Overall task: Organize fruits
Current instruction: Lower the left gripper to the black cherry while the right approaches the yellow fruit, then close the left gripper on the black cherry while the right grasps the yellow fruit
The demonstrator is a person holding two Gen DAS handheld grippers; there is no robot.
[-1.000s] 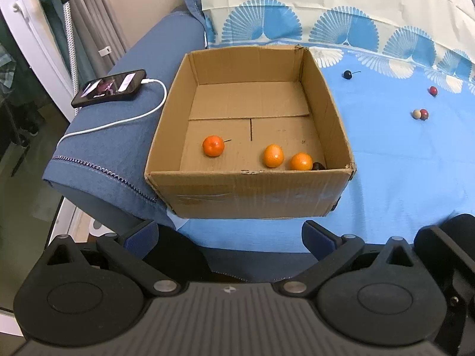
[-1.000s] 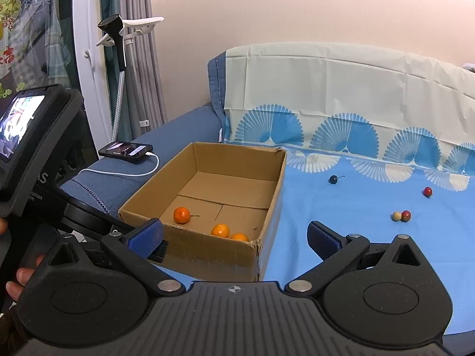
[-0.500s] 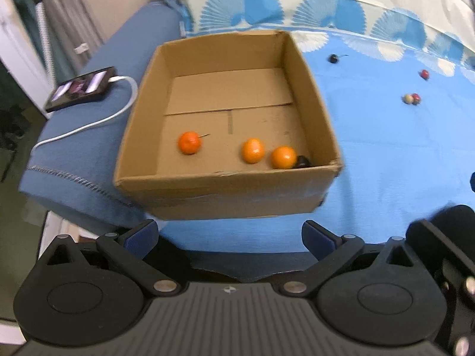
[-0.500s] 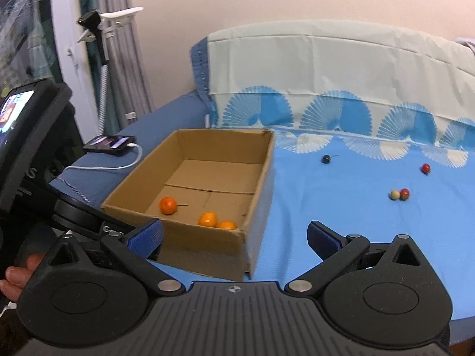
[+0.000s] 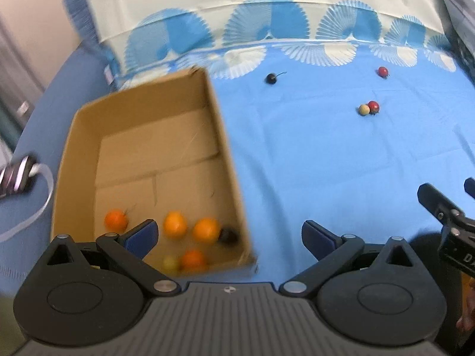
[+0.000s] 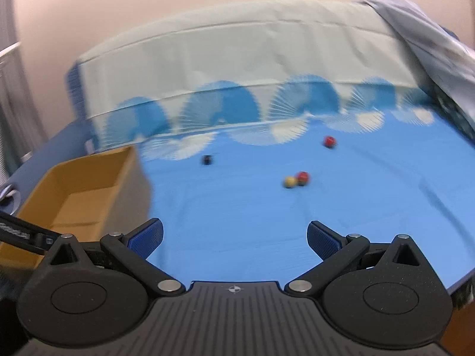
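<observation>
A cardboard box (image 5: 225, 148) sits on the blue sheet at the left, holding several oranges (image 5: 204, 230), a dark fruit (image 5: 228, 235) and a pale one (image 5: 170, 262). On the sheet lie a black cherry (image 5: 271, 78), a red fruit (image 5: 382, 71), and a cream ball (image 5: 364, 109) touching a red one (image 5: 373, 107). My left gripper (image 5: 230, 234) is open over the box's near right corner, holding nothing. My right gripper (image 6: 234, 235) is open and empty above the sheet, with the box (image 6: 89, 172), the cherry (image 6: 207, 159), the cream ball (image 6: 290, 182) and the red fruits (image 6: 302, 177) ahead.
A phone (image 5: 16, 175) with a white cable lies on the blue armrest at the left. A fan-patterned backrest (image 5: 267, 26) rises behind the sheet. The other gripper's black body (image 5: 445, 216) shows at the right edge, and a grey cloth (image 6: 430, 38) hangs far right.
Both grippers have swung right and forward: the box has slid to the left in both views, and the loose fruits on the sheet are nearer. Both stay open and empty.
</observation>
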